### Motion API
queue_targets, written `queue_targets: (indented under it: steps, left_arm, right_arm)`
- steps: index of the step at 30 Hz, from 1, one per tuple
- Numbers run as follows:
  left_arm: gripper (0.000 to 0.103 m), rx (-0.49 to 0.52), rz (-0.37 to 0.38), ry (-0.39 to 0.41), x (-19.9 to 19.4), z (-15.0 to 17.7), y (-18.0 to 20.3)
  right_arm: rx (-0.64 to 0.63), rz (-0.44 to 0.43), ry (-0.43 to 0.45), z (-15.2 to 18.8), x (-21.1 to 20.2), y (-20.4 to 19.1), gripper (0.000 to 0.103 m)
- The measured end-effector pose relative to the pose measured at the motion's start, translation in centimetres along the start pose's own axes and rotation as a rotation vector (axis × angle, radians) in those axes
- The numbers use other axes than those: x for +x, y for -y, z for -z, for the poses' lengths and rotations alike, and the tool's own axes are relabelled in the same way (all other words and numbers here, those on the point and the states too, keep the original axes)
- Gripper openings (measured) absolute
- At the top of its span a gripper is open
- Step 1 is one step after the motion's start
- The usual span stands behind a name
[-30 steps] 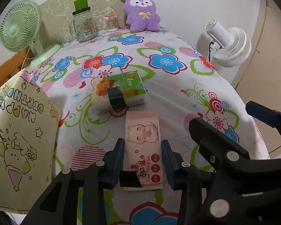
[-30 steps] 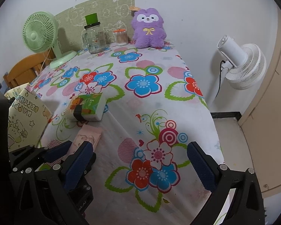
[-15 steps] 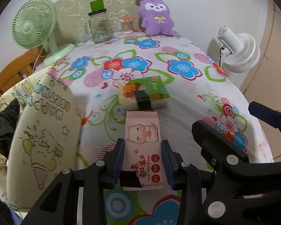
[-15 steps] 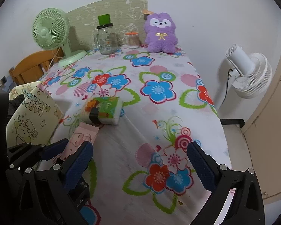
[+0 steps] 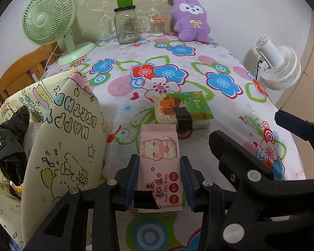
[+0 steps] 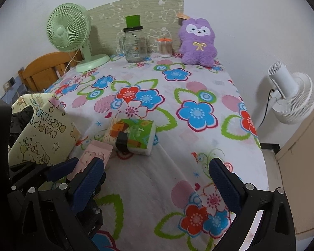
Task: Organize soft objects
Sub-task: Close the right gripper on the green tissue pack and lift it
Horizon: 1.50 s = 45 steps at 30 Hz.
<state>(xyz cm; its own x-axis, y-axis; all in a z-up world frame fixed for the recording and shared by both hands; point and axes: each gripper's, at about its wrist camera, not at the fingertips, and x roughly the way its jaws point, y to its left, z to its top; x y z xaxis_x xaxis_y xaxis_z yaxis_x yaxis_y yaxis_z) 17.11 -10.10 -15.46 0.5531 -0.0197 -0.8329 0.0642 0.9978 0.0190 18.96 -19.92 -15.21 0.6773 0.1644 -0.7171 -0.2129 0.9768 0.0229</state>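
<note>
A pink wipes pack with a cat drawing sits between the blue pads of my left gripper, which is shut on it just above the flowered tablecloth. In the right wrist view the same pack shows at the lower left. A green tissue pack with a black band lies on the cloth just beyond it. A yellow "Happy Birthday" gift bag stands at the left, something black inside it. My right gripper is open and holds nothing. A purple plush sits at the far edge.
Along the back stand a green table fan, a glass jar with a green top and a small tub of cotton swabs. A white fan stands off the table's right edge. A wooden chair is at the left.
Both grippers have shifted left toward the gift bag, which now fills more of the left side. The pink pack stays gripped in the left gripper. The right gripper stays open.
</note>
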Motion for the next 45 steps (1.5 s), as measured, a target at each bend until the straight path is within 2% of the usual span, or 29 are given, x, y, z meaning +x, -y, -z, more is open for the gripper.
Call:
queue_targets:
  steps: [12,19,26,28,32,34,38,41,43,45]
  left_arm:
    - [0.04,-0.045,0.0,-0.018,1.1,-1.2,-0.7]
    - [0.04,-0.1,-0.033,-0.037,2.3,-2.1,-1.0]
    - [0.04,-0.1,-0.055,-0.03,3.3,-3.1,-1.0]
    - [0.04,-0.095,-0.054,-0.036,3.6,-3.2,-1.0]
    - [0.04,-0.085,-0.054,-0.031,3.8,-3.2,-0.8]
    - [0.04,-0.081,-0.053,-0.028,3.9,-3.3,-0.8]
    - [0.04,-0.08,-0.047,-0.027,3.9,-3.2,-0.9]
    - [0.04,-0.079,-0.044,-0.027,3.9,-3.3,-0.9]
    - [0.04,-0.077,-0.041,-0.029,3.9,-3.2,-0.8]
    - [0.04,-0.071,-0.04,-0.028,3.8,-3.2,-0.8]
  right_arm:
    - [-0.021,-0.02,-0.007,-1.6,2.3,-0.6,0.102]
    - [-0.009,-0.024,-0.019,-2.7,4.1,-0.3,0.102]
    - [-0.011,-0.032,-0.041,-3.6,5.8,0.1,0.101]
    - [-0.03,-0.034,-0.055,-3.7,6.4,-0.2,0.093]
    - [-0.036,-0.047,-0.085,-3.7,7.6,-0.4,0.086]
    - [-0.031,-0.062,-0.096,-3.7,8.0,-0.4,0.076]
    - [-0.029,-0.089,-0.108,-3.6,8.3,-0.5,0.063]
    - [-0.029,-0.096,-0.116,-3.6,8.3,-0.5,0.048]
    - [-0.029,-0.092,-0.115,-3.5,8.2,-0.5,0.033]
    - [-0.031,-0.085,-0.115,-3.5,8.1,-0.5,0.029]
